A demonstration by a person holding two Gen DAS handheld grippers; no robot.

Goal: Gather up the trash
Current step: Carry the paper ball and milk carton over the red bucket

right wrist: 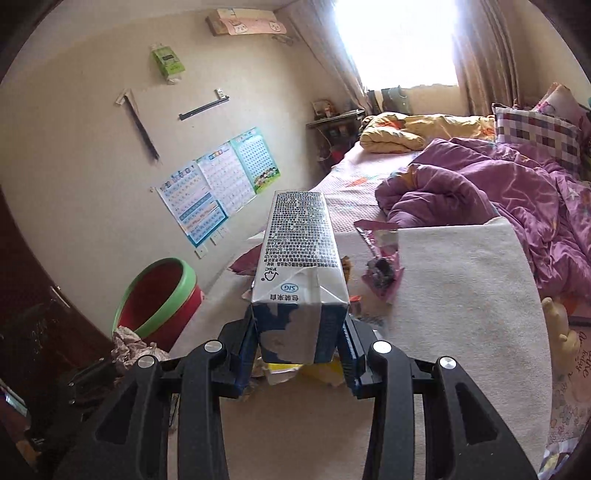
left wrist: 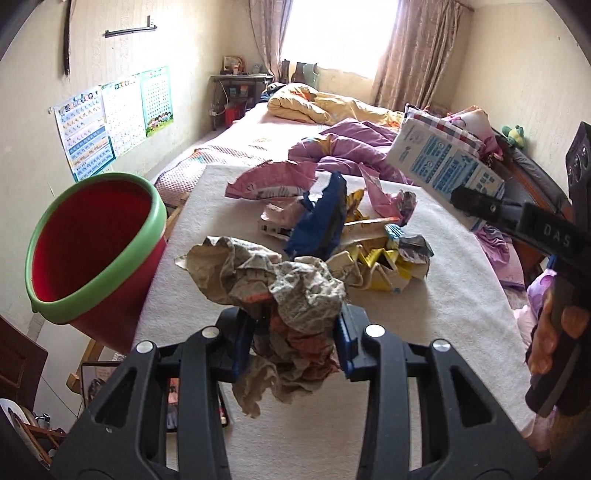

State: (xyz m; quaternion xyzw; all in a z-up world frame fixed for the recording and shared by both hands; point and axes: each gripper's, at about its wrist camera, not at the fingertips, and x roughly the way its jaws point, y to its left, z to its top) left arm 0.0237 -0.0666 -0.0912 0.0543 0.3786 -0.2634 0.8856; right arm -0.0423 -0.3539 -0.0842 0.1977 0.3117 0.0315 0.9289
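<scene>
My left gripper [left wrist: 293, 343] is shut on a crumpled grey and orange paper wad [left wrist: 295, 291], held above the white cloth-covered table [left wrist: 424, 314]. My right gripper [right wrist: 299, 343] is shut on a blue and white milk carton [right wrist: 299, 258], held above the table; the carton also shows in the left wrist view [left wrist: 443, 166]. A red bin with a green rim [left wrist: 92, 251] stands at the table's left edge, tilted toward me; it also shows in the right wrist view [right wrist: 162, 295]. A pile of wrappers [left wrist: 332, 221] lies mid-table.
A bed with a purple quilt [right wrist: 480, 184] and a yellow blanket [left wrist: 325, 103] lies beyond the table. Posters [left wrist: 110, 114] hang on the left wall. A window with curtains [left wrist: 340, 33] is at the back. A dark wooden door [right wrist: 22, 295] is at the left.
</scene>
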